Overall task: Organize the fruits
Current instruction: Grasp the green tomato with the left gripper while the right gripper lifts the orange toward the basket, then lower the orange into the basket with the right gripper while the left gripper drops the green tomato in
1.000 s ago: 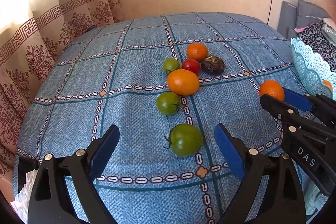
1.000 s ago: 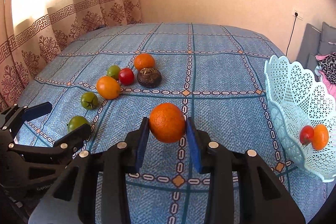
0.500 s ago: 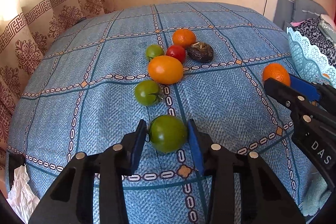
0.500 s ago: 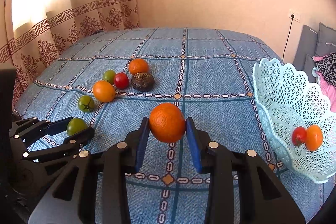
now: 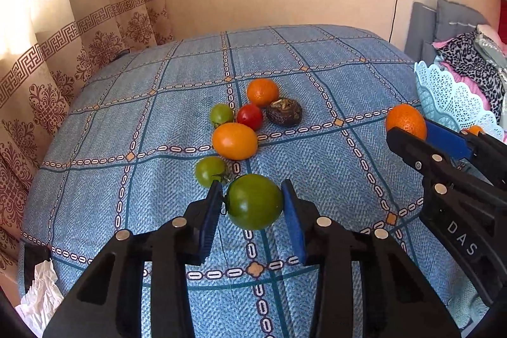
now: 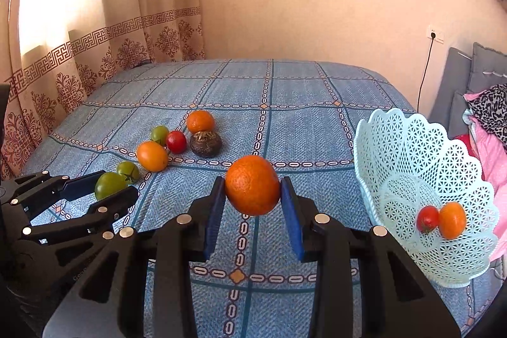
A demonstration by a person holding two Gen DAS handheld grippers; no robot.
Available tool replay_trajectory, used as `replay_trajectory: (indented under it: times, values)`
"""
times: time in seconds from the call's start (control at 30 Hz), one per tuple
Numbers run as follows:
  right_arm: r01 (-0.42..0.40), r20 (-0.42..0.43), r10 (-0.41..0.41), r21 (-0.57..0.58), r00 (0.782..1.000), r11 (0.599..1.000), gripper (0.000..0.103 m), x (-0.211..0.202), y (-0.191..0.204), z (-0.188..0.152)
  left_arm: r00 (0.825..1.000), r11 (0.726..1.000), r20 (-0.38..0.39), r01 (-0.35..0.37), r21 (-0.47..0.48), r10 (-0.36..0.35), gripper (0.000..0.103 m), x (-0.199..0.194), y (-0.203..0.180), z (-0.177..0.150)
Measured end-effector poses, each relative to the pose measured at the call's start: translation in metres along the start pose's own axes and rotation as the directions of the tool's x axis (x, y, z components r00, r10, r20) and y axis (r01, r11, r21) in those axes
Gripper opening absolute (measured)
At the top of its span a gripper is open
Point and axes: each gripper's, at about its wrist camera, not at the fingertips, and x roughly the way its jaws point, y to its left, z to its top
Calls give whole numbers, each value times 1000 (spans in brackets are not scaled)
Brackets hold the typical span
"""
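My left gripper (image 5: 253, 205) is shut on a large green tomato (image 5: 255, 201) and holds it just above the blue cloth. My right gripper (image 6: 252, 189) is shut on an orange (image 6: 252, 184), held above the cloth left of the light-blue lattice basket (image 6: 412, 154). The basket holds a red tomato (image 6: 427, 219) and a small orange fruit (image 6: 452, 219). On the cloth lie a small green tomato (image 5: 209, 170), an orange tomato (image 5: 234, 141), another green tomato (image 5: 221, 114), a red tomato (image 5: 249, 116), a mandarin (image 5: 262, 91) and a dark brown fruit (image 5: 284, 111).
The blue patterned cloth (image 6: 301, 91) covers a bed. Patterned curtains (image 6: 95, 59) hang at the left. Grey cushions and clothes (image 6: 484, 103) lie at the right behind the basket. White crumpled paper (image 5: 41, 296) sits at the bed's near left edge.
My left gripper closed on the large green tomato and lifted it slightly. My right gripper rose a little with the orange, closer to the basket.
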Motion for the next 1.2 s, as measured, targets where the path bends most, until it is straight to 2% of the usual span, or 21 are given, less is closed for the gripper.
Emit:
replay_trajectory:
  times: [0.23, 0.4, 0.83, 1.2]
  values:
    - [51, 52, -52, 34, 997, 998, 37, -19, -23, 9, 999, 999, 52, 14, 34, -15, 39, -15, -21, 19]
    - [119, 74, -123, 57, 990, 991, 37, -29, -45, 12, 997, 997, 74, 34, 68, -39, 39, -18, -41, 32]
    - [254, 60, -265, 144, 962, 956, 37, -47, -115, 1, 987, 980, 111, 99, 171, -118, 39, -23, -111, 61]
    - [318, 43, -331, 185, 943, 930, 37, -49, -143, -1, 977, 965, 109, 160, 207, -186, 39, -17, -152, 76]
